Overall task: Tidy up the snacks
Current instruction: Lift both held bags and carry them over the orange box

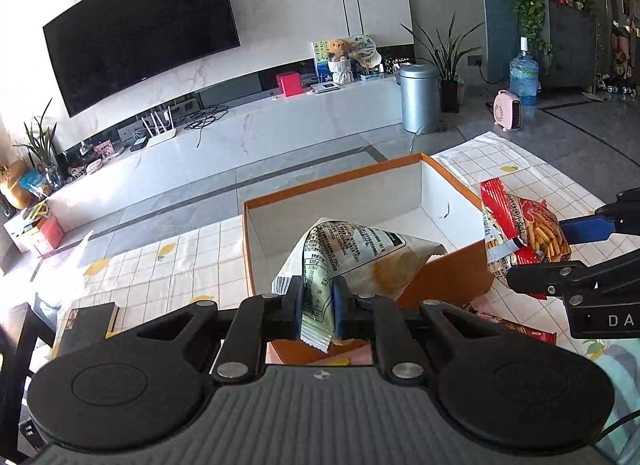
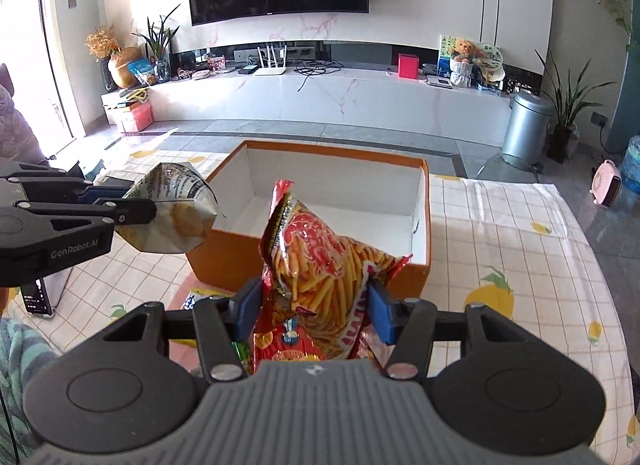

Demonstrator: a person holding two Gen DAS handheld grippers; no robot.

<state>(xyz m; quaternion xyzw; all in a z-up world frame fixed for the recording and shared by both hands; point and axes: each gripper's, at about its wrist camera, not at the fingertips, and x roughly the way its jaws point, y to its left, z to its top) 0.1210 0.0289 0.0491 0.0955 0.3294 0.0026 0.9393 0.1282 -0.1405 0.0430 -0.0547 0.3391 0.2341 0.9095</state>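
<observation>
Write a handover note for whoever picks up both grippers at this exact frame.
Left gripper: shut on the pale green chip bag, held above the near left corner of the box.
Right gripper: shut on the red fries bag, held just outside the box's near right side.
Orange box: open on the tablecloth; no snacks visible inside.
Done: both bags picked up.
Left: drop both into the box, then collect the other packets lying in front of it.
</observation>
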